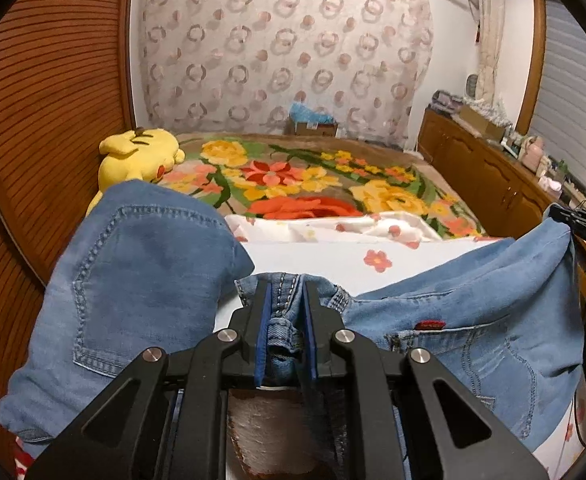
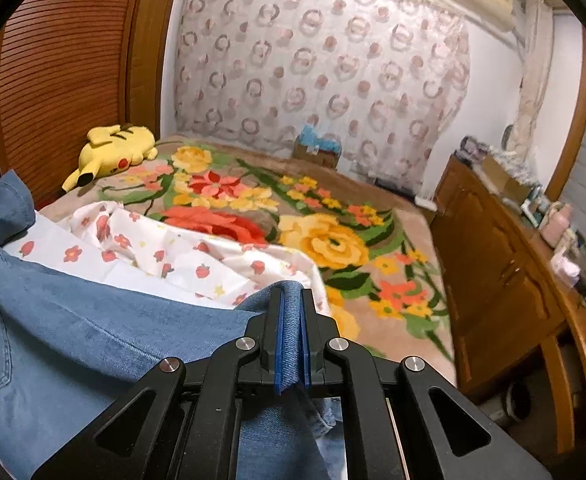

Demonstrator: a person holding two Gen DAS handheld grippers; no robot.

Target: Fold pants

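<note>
The left gripper (image 1: 285,304) clenches the stitched waistband of the light-blue denim pants (image 1: 141,280); the right gripper (image 2: 291,312) pinches a denim fold, fabric draping between them.

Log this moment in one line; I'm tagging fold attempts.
step: lifting jeans | left gripper: shut on waistband | right gripper: shut on denim edge | under: white flowered sheet | fold: not done

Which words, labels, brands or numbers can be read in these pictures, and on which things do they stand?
No text can be read in either view.
Small red tag on the jeans, at the pocket edge: any lettering is too small to read.
Cardboard box by the curtain: a pale label, too blurred to read.
Items on the wooden cabinet: too small and blurred to read.
</note>
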